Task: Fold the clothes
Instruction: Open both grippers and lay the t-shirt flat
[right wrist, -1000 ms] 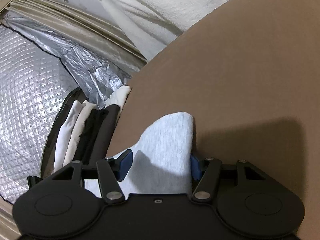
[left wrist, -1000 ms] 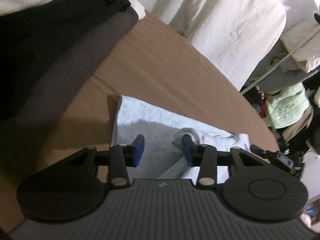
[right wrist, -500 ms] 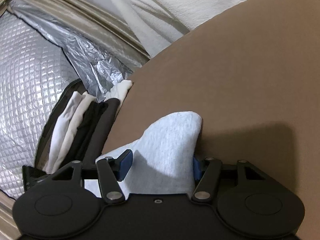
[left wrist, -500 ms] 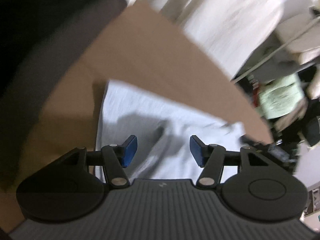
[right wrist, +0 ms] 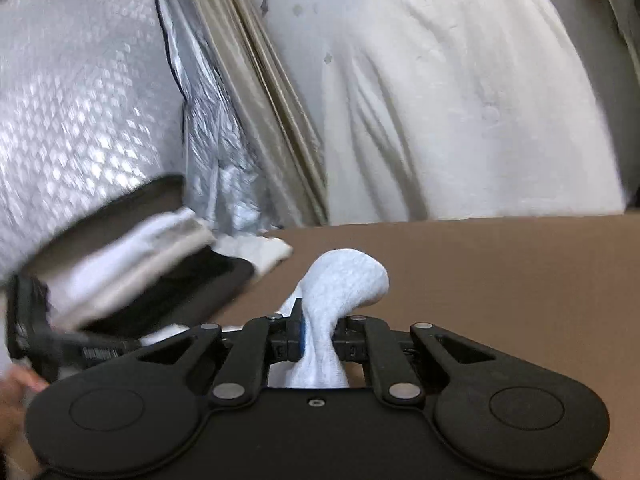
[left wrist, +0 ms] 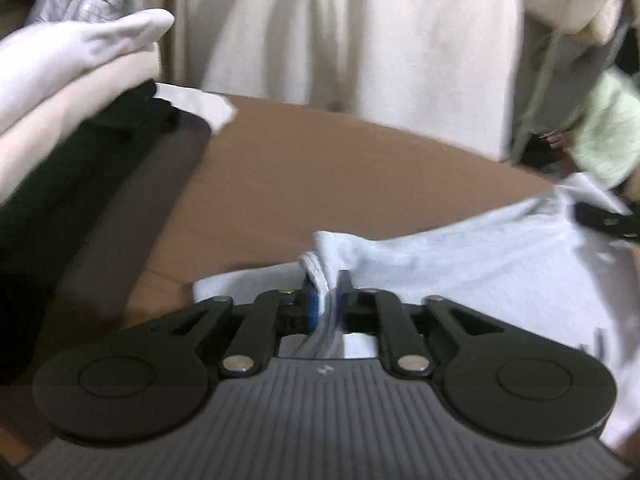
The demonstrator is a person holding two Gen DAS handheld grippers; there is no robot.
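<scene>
light grey knit garment [left wrist: 500,264] on brown surface [left wrist: 320,176], partly bunched. near edge with ribbed hem gathered into tight fold, pinched between pads of left gripper [left wrist: 326,300], jaws just closed further. rest spreads right, sagging. in right wrist view, another end of same garment [right wrist: 344,280] squeezed into narrow neck between pads of right gripper [right wrist: 320,334], jaws just closed; rounded lobe bulges above, lifted off surface.

No text or label reads — all blurred.
</scene>
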